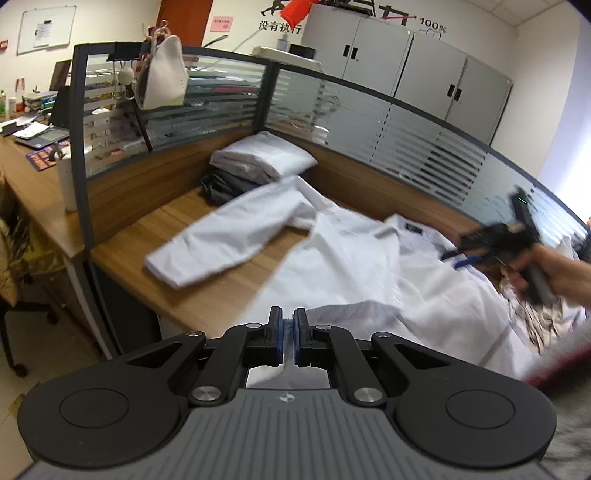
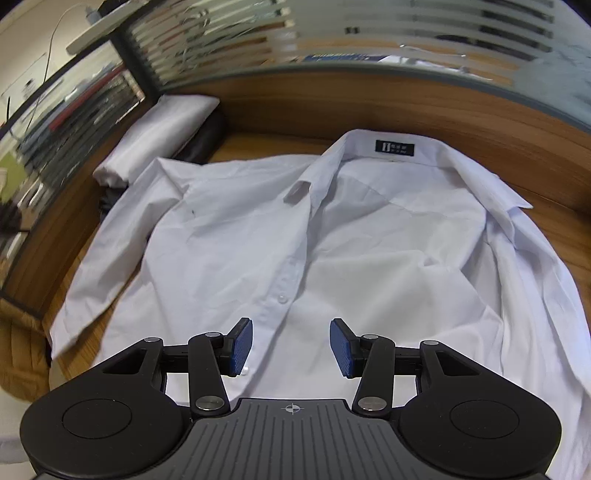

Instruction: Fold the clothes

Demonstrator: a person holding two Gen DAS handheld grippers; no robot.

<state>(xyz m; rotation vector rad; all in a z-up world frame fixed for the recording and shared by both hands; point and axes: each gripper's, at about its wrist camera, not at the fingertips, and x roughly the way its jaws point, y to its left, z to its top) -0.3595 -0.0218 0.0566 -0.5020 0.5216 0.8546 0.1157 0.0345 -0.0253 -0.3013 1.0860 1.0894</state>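
Left tongs (image 1: pixel 288 334) nearly closed, pads almost touching; right tongs (image 2: pixel 291 347) spread wide.

An office is shown. A wooden desk (image 1: pixel 229 288) is enclosed by a cubicle partition (image 1: pixel 207 110) of frosted, striped glass over wood panelling. Grey metal filing cabinets (image 1: pixel 406 70) are lined against the far wall, and a whiteboard (image 1: pixel 46 29) is mounted at the left. A laptop (image 1: pixel 40 136) and papers are spread on the neighbouring desk (a slogan is painted on the wall above the cabinets).
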